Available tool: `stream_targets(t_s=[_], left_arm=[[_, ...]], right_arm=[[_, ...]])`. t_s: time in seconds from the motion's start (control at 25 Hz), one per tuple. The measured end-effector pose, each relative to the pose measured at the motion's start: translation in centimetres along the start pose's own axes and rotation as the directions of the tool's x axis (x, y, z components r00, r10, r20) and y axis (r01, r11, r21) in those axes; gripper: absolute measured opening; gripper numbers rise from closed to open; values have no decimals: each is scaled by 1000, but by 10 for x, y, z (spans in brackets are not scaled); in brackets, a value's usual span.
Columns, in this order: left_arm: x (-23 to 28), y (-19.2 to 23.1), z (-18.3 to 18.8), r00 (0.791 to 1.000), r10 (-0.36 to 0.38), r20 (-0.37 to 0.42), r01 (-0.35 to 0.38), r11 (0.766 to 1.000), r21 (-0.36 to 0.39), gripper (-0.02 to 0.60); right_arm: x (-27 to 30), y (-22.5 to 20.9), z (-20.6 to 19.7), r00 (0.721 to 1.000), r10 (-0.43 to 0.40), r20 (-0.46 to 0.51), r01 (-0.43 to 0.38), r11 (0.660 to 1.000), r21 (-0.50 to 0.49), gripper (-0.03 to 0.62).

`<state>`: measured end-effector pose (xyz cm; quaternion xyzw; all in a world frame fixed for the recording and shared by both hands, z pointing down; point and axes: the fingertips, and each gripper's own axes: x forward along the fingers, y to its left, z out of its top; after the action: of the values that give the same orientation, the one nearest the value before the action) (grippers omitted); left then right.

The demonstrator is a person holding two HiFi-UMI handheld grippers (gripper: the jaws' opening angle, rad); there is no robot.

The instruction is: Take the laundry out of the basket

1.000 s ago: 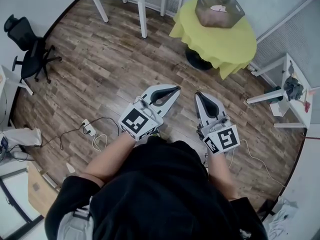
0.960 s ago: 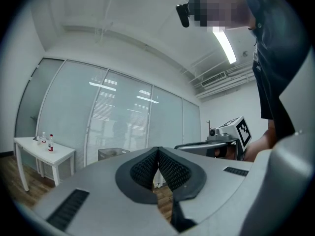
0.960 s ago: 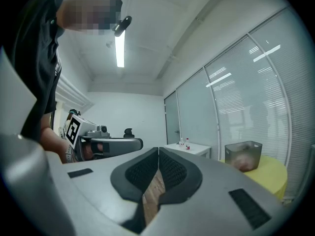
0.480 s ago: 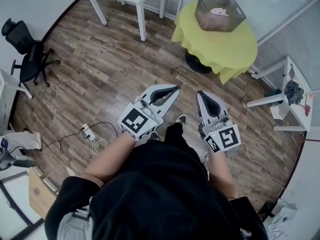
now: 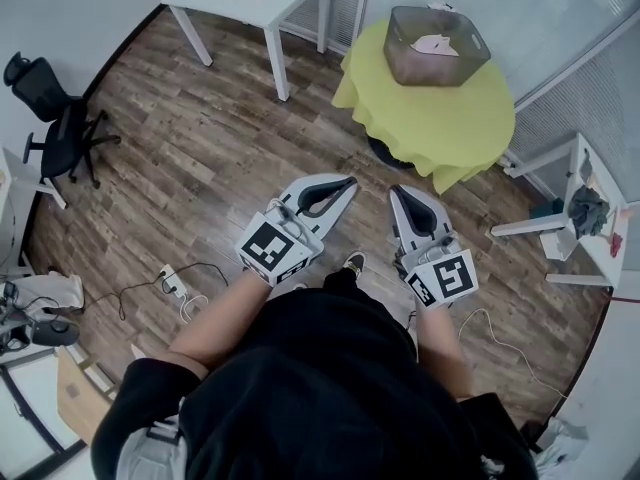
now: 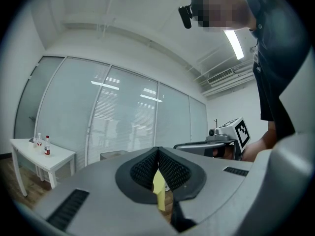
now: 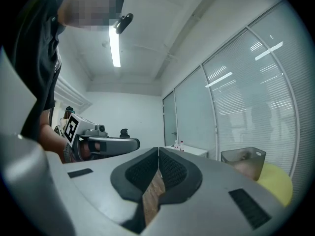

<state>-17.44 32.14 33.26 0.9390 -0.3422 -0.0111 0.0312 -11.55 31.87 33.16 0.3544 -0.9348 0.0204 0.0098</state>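
Low in the middle of the head view, the left claw (image 5: 350, 180) and right claw (image 5: 398, 190) are both clenched on nothing, tips aimed up-frame. Well beyond them, at the upper right, the basket (image 5: 432, 72) holding the laundry (image 5: 437, 42) sits on the yellow-draped desk (image 5: 440, 123), probably nearer the right claw.

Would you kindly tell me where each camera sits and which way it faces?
Head view: on the person's head, facing steeply down at wooden floor; forearms, dark torso, left gripper and right gripper show.
Left gripper view: on that gripper, level along shut jaws towards glass walls; torso overhead.
Right gripper view: on that gripper, level along shut jaws; torso overhead.
Head and right gripper views share the translucent grey plastic basket.
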Motion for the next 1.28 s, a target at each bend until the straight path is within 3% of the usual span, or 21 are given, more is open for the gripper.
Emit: stream_targets(t_s=[0.6, 1.08, 1.28], left_arm=[[142, 21, 7, 1000, 13, -11, -13, 1000, 10, 11], [201, 52, 0, 999, 16, -44, -16, 1000, 9, 11], [226, 82, -7, 999, -31, -35, 31, 1000, 4, 11]], right_arm=[[8, -141, 6, 999, 35, 14, -35, 999, -5, 24], [29, -201, -5, 1000, 22, 5, -22, 1000, 20, 25], [53, -227, -12, 1000, -5, -15, 5, 1000, 24, 25]])
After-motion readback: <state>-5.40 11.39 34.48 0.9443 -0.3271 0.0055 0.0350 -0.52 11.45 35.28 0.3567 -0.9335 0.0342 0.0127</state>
